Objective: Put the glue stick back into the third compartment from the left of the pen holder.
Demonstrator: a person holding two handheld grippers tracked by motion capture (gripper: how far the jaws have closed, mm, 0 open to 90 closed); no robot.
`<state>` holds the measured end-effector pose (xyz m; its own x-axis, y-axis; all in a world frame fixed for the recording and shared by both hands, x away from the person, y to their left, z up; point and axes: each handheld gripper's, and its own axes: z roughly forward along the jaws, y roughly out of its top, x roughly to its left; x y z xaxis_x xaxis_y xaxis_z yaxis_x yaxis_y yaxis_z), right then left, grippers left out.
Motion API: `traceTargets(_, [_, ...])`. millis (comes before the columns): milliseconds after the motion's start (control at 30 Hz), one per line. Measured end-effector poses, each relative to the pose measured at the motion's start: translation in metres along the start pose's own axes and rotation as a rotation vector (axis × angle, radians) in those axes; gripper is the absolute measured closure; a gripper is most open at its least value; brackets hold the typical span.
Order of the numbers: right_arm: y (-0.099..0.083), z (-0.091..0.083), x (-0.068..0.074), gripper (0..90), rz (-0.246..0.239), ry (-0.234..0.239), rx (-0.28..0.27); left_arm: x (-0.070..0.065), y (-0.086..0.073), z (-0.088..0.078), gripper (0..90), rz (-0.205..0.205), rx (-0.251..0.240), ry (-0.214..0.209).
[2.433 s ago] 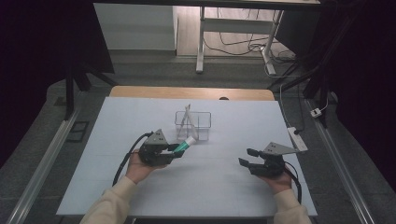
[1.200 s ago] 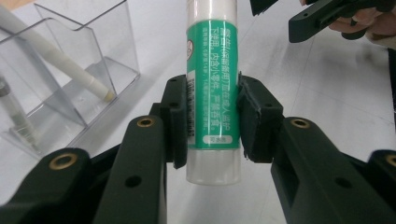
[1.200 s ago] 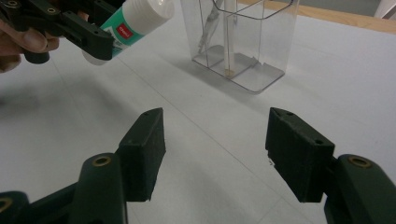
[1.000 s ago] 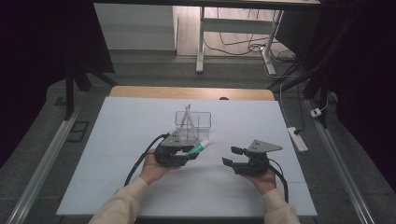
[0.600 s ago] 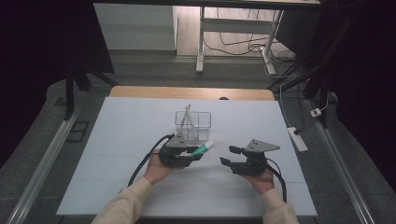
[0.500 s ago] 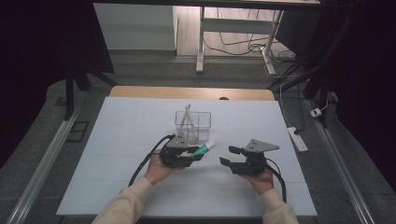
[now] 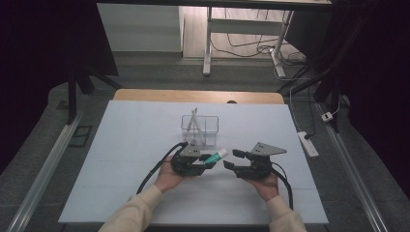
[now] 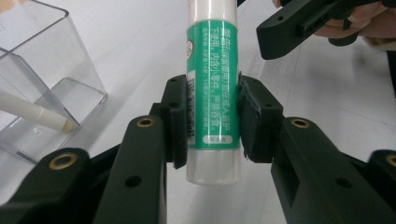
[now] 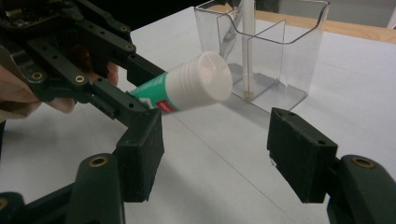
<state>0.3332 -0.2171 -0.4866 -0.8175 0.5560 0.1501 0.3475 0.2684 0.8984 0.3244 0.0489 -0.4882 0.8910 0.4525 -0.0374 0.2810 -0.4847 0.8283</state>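
Table (image 7: 145,145) evenly lit w/ dark surroundings; closeups sharp, soft shadows.

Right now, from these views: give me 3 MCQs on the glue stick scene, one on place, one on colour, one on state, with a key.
1. Where is the clear organizer relative to the two hand-held grippers?
A. Beyond them, farther up the table
B. Between them and the person
C. Off the table

2. What colour is the glue stick label?
A. Red
B. Green
C. Blue

3. What state is the right hand-held gripper in?
A. Shut on the glue stick
B. Shut on nothing
C. Open, the stick's cap end in front of it

Key: 1 A, the high view shows it past both grippers. 2 B, the left gripper view shows green with white print. 3 C, its pads stand apart; the left hand-held gripper clamps the stick.
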Motion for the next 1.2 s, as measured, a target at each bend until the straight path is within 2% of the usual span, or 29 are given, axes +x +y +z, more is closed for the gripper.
traceTargets(267, [0.001,0.003,0.0,36.7,0.025,0.018,-0.015,-0.003,0.0,0.003,65.6,0.01,0.001,0.0])
traceTargets(400, [0.003,0.004,0.0,39.4,0.054,0.052,-0.033,-0.005,0.0,0.004,65.5,0.023,-0.006,0.005])
traceTargets(533, [0.002,0.007,0.001,40.6,0.069,0.062,-0.03,-0.007,0.001,0.004,65.6,0.031,-0.024,0.005])
traceTargets(767, [0.003,0.011,0.001,44.6,0.105,0.095,-0.038,-0.009,0.001,0.008,65.4,0.037,-0.016,0.006])
traceTargets(967, [0.004,0.008,-0.002,53.3,0.147,0.131,-0.06,-0.009,0.001,0.01,65.1,0.038,0.001,0.003])
traceTargets(1133, [0.006,0.007,-0.003,62.3,0.169,0.19,-0.086,-0.01,0.001,0.013,64.3,0.053,0.02,0.0])
traceTargets(1200, [0.006,0.007,-0.001,62.9,0.162,0.19,-0.086,-0.01,0.001,0.013,64.3,0.053,0.021,0.001])
